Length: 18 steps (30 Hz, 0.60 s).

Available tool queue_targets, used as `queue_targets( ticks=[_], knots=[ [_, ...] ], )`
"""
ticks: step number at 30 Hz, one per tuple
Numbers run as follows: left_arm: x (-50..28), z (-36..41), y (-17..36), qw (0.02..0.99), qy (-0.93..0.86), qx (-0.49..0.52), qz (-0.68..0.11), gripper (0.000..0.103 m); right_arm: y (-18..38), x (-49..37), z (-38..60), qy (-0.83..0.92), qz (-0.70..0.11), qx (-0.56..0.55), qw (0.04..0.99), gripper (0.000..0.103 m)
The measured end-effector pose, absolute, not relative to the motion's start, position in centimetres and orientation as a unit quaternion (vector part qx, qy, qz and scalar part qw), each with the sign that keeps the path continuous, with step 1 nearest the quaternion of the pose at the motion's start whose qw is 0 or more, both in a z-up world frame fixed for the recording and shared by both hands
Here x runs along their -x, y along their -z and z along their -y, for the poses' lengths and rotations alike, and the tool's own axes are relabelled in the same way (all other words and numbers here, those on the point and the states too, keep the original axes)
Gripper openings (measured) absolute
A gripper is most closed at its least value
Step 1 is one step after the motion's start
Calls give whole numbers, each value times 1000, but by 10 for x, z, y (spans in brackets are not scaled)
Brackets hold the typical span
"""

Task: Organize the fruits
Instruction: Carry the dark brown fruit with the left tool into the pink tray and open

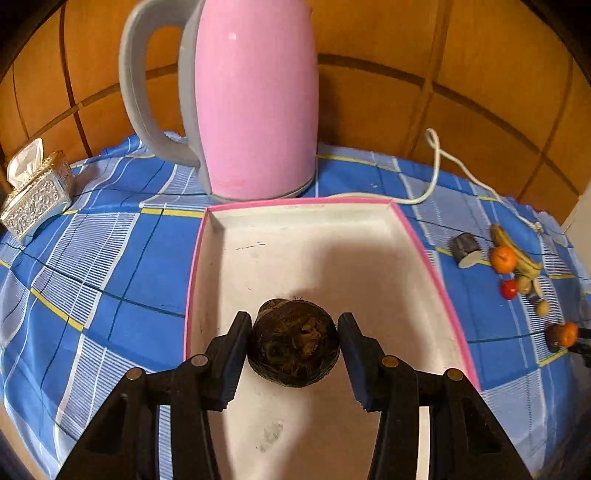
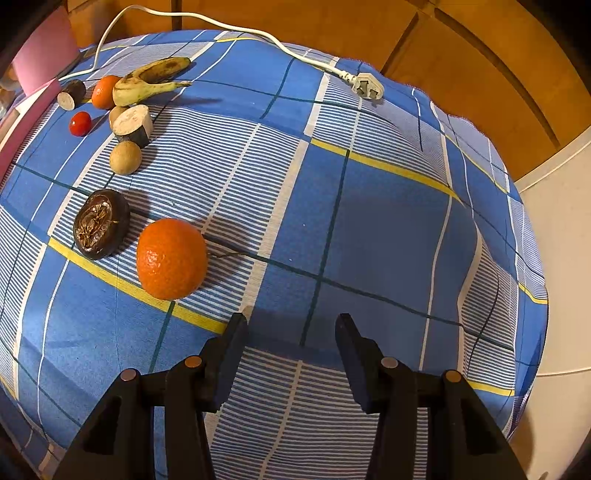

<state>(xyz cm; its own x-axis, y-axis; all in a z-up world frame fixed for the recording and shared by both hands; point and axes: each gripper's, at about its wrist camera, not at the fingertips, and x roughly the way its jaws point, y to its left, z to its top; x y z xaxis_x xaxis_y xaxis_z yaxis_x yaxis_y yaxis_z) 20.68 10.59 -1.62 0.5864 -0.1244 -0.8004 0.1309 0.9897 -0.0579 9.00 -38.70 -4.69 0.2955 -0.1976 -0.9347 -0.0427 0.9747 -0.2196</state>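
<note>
My left wrist view: close, angled down over the pink-rimmed tray, facing the kettle | my right wrist view: steeper, near the blue checked cloth | shared: banana, white cord.

Non-task items: pink kettle with grey handle, upright on the tabletop, standing just behind the far edge of the tray. White power cord runs from behind the kettle off to the right; its plug lies flat on the cloth, unplugged. Blue checked cloth with white and yellow stripes covers the whole tabletop. Silver embossed tissue box at far left, tissue sticking up. Wood-panelled wall behind.
</note>
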Motion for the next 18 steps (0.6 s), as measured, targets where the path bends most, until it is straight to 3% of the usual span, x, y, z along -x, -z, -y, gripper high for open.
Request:
queue_targets(
  ticks=[11, 13, 18],
  knots=[
    [-224, -114, 34, 880, 54, 10, -473, 50, 47, -91, 387, 49, -592, 102, 798, 51],
    [-223, -116, 32, 882, 52, 11, -469, 57, 47, -91, 387, 49, -591, 103, 798, 51],
    [-210, -119, 18, 893, 49, 22, -447, 58, 46, -92, 387, 50, -591, 106, 798, 51]
  ],
)
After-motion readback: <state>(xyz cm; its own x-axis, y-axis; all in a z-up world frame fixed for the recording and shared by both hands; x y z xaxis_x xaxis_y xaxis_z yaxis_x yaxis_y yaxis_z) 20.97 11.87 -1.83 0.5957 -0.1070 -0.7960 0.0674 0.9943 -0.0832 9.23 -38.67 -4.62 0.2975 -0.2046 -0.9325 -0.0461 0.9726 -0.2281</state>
